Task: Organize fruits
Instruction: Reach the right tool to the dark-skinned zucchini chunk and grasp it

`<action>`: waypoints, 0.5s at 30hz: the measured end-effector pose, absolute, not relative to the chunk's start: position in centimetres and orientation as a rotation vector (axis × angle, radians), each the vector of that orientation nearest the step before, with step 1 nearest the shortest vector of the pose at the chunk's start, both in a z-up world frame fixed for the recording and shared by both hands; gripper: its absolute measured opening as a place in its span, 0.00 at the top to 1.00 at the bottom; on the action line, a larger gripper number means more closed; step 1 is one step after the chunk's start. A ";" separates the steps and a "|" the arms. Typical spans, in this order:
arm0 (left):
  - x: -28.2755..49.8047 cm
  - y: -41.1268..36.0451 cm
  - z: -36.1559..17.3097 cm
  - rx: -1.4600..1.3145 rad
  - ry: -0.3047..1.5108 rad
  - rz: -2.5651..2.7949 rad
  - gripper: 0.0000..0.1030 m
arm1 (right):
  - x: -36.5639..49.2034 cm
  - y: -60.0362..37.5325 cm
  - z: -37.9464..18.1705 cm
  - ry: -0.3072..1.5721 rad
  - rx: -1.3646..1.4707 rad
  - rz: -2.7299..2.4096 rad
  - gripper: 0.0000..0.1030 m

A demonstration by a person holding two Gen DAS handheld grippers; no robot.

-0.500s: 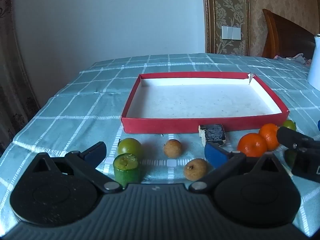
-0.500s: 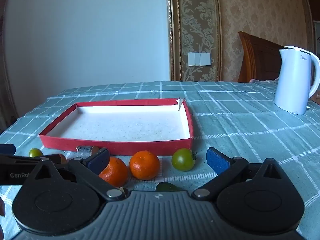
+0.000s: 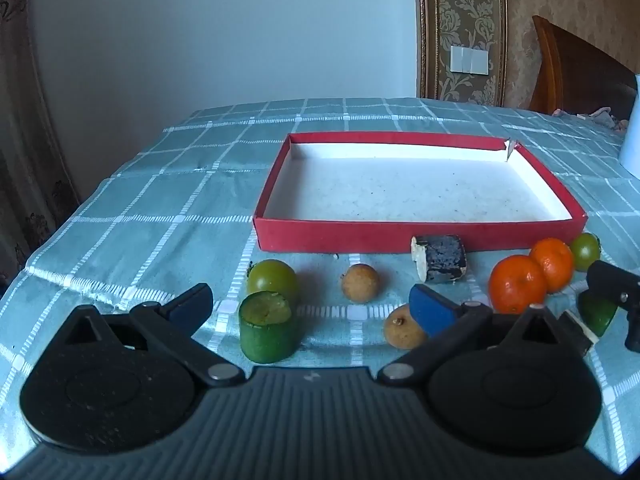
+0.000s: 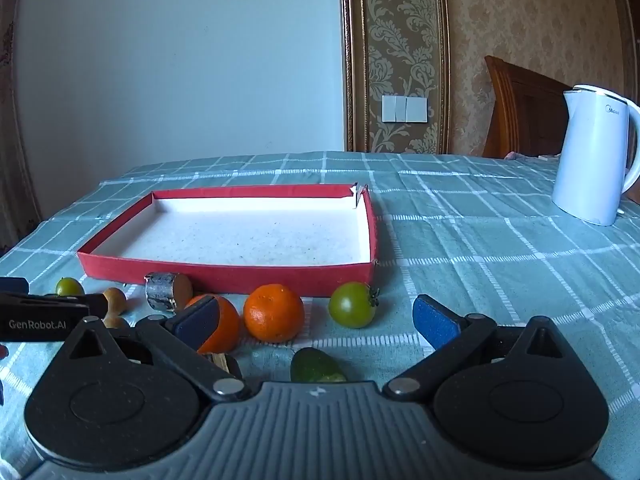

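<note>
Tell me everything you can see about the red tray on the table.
The red tray is a shallow rectangular box, apparently cardboard, with red walls and a white, slightly speckled floor. It is empty and lies flat on the checked tablecloth. Its far right corner is torn open. The fruits lie on the cloth in front of its near wall; whether any touches it is unclear.

The left tool (image 3: 308, 306) is built of matte black plastic; two round black discs are set on either side of a ribbed dark grey centre plate, on which a small pale logo is stamped; silver pivot screws are seen at the base of each angled finger; the fingertips (image 3: 430, 312) are faced with blue pads. The right tool (image 4: 316, 320) is made alike; white lettering, "GenRobot.AI", is printed on a black side bar, apparently belonging to the left tool.
</note>
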State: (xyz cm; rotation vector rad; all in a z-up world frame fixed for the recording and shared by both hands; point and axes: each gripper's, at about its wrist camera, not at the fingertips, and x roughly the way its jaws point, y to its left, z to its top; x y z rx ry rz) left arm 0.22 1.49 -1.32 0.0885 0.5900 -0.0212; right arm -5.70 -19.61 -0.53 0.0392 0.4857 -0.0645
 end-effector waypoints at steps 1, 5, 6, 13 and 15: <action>0.2 1.6 -1.4 0.088 0.587 -0.016 0.00 | -5.9 -19.8 -0.7 0.482 0.032 -0.068 0.00; 0.3 2.0 -1.4 0.075 0.581 -0.015 0.00 | -6.7 -20.5 -0.8 0.469 0.028 -0.061 0.00; 0.2 2.1 -1.4 0.072 0.576 -0.012 0.00 | -6.8 -20.5 -0.8 0.468 0.023 -0.052 0.00; 0.3 1.8 -1.6 0.070 0.583 -0.028 0.00 | -8.3 -19.9 -1.0 0.454 -0.023 0.000 0.00; 0.2 1.5 -1.6 0.085 0.581 -0.037 0.00 | -8.6 -20.0 -1.0 0.438 -0.032 -0.004 0.00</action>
